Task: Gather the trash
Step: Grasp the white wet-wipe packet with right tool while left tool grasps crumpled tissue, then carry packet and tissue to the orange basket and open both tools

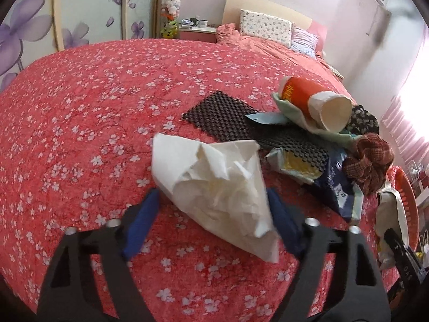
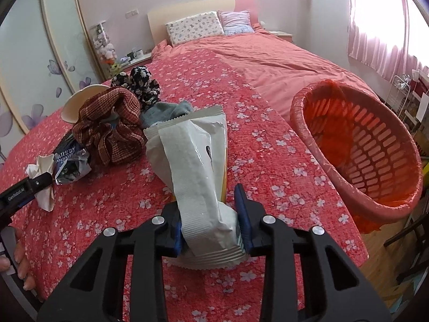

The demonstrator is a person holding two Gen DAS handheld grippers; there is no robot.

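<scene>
One white wrapper (image 2: 195,166) – upright, lengthwise in right claw (image 2: 211,222).

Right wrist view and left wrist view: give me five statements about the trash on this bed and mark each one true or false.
1. The right gripper is clamped on a white wrapper. True.
2. The orange basket is full of trash. False: only its orange liner shows inside.
3. A crumpled tissue lies between the left gripper's fingers. True.
4. The paper cup stands upright. False: it lies on its side.
5. The black mesh mat hangs on the wall. False: it lies on the red bedspread.
</scene>
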